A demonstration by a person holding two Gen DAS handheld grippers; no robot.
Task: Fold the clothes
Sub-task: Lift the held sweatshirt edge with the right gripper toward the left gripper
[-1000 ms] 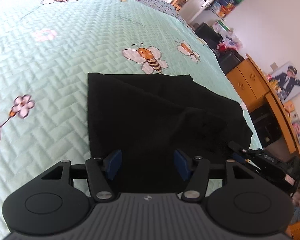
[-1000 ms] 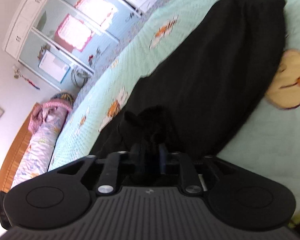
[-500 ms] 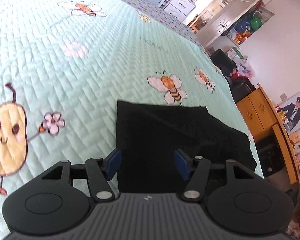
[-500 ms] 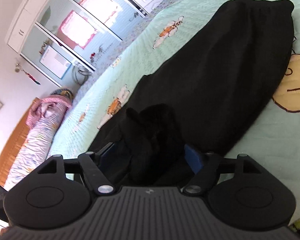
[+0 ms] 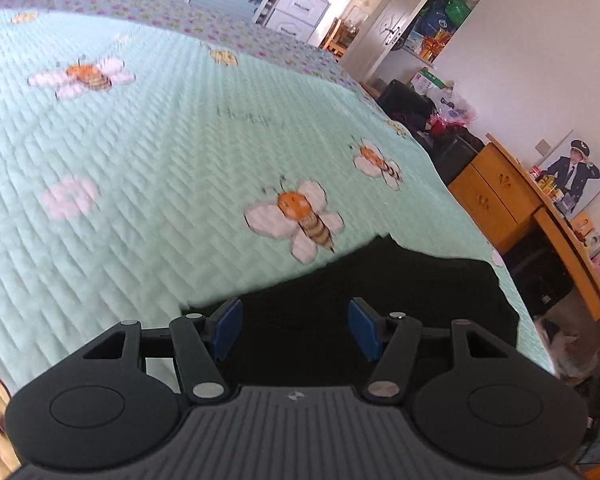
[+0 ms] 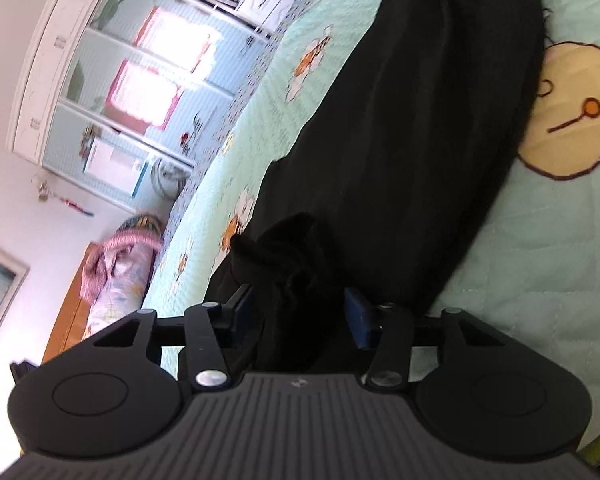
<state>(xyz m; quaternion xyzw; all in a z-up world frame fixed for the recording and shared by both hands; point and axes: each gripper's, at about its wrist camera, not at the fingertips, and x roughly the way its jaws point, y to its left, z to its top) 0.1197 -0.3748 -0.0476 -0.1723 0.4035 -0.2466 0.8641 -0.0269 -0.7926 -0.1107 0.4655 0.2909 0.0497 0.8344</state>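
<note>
1. Lying flat along a mint-green bee-print bedspread [image 5: 148, 152], the black garment [image 6: 420, 128] stretches away from the right claw [image 6: 298, 312], with one bunched end rising between its blue pads.
2. The right claw's jaws are closing around that bunch [image 6: 288, 264]; a gap shows beside the right pad, so the grip looks unfinished. If the lift starts too soon, the cloth may slip out.
3. Only a thick wad sits in reach, so layers may separate and the fold come out crooked.
4. The left claw [image 5: 296, 328] hangs released, empty, above the garment's other end; unpinned, that end could drag across the bed.
</note>
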